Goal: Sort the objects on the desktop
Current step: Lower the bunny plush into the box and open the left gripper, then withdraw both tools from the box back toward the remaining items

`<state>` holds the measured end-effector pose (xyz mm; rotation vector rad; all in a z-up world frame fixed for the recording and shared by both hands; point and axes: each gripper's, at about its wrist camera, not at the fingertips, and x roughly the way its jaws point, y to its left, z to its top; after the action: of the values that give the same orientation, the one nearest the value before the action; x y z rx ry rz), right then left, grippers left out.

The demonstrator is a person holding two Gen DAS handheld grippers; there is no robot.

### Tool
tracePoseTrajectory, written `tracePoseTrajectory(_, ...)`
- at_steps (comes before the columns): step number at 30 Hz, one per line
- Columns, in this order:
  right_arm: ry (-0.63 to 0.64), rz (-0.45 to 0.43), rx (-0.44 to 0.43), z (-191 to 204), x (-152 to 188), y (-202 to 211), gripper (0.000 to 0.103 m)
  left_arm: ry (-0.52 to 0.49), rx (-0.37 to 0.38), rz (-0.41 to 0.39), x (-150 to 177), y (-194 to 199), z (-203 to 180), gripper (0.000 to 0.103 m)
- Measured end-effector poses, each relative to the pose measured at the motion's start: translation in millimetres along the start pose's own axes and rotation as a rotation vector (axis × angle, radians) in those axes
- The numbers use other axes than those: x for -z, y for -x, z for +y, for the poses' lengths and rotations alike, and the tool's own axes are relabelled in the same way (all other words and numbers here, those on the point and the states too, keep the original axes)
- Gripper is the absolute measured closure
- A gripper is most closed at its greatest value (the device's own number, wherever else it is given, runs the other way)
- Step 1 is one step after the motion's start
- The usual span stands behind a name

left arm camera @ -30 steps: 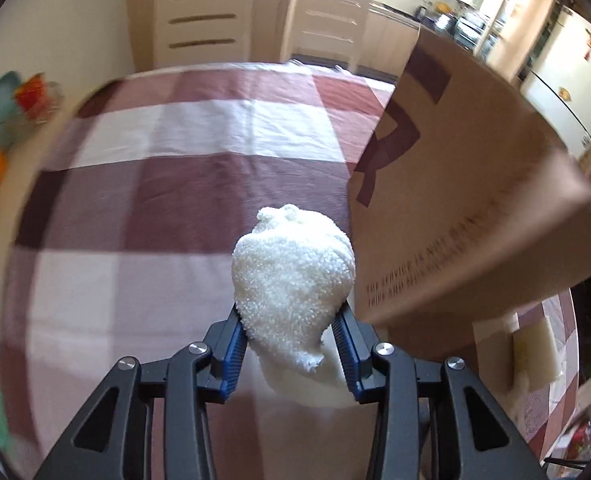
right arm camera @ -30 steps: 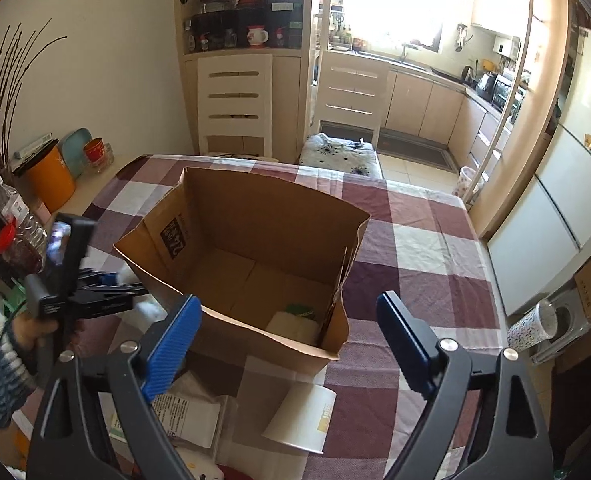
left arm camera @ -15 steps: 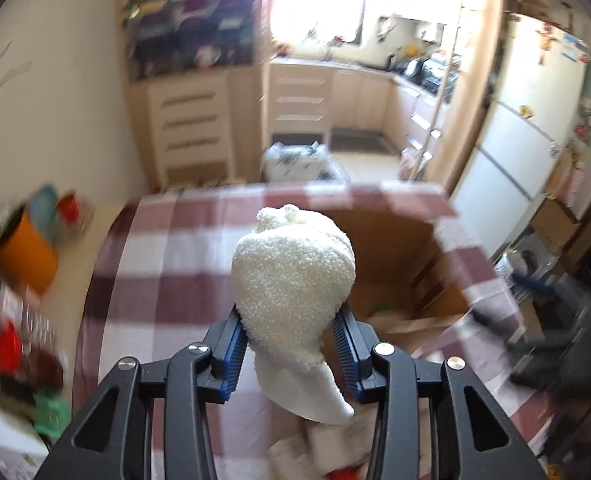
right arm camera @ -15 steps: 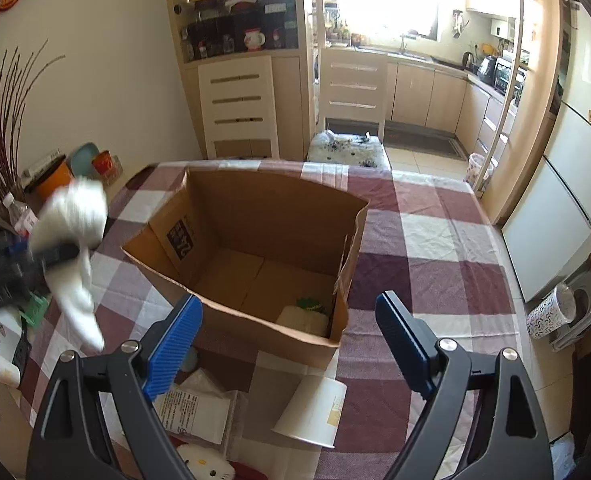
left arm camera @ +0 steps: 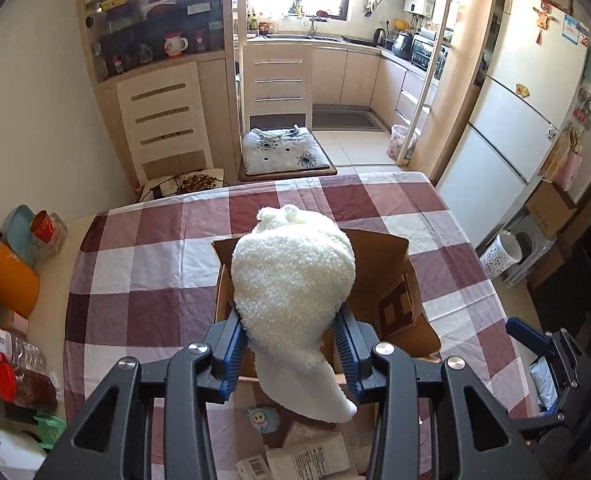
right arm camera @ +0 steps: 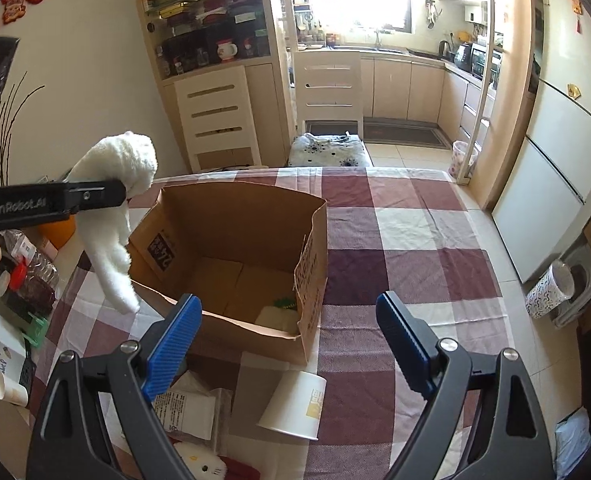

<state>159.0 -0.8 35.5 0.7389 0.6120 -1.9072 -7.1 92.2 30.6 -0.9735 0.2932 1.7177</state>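
Observation:
My left gripper is shut on a fluffy white cloth, which it holds high over the left rim of the open cardboard box. From the right wrist view the cloth droops below the left gripper's fingers, just outside the box's left wall. My right gripper stands open and empty in front of the box's near wall. Inside the box lie a pale pad and something green. A white paper cup lies on its side before the box.
On the checked tablecloth near me lie a printed packet and a white cat plush. Bottles and jars and an orange tub crowd the left edge. Two white chairs stand beyond the table's far end.
My left gripper has risen steeply with the cloth and swung toward the box, now looking down on it from above. The right gripper has shifted slightly and stays open.

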Motion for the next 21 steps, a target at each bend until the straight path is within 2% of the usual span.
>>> tracePoseTrajectory(2, 0.006, 0.000, -0.005, 2, 1, -1, 0.013, -0.016, 0.003, 0.005, -6, -3, -3, 0.060)
tracePoseTrajectory(4, 0.011, 0.000, -0.010, 3, 0, -1, 0.013, -0.019, -0.007, 0.011, -10, -5, -7, 0.054)
tracePoseTrajectory(6, 0.009, 0.004, -0.019, 3, 0, -2, 0.011, 0.001, -0.042, 0.019, -13, -7, -7, 0.031)
tracePoseTrajectory(8, 0.014, 0.006, -0.035, 1, -1, -3, 0.009, 0.030, -0.060, 0.026, -14, -6, -5, 0.025)
tracePoseTrajectory(21, 0.011, 0.024, -0.027, -1, 1, -12, 0.007, 0.059, -0.095, 0.055, -4, -13, 11, 0.025)
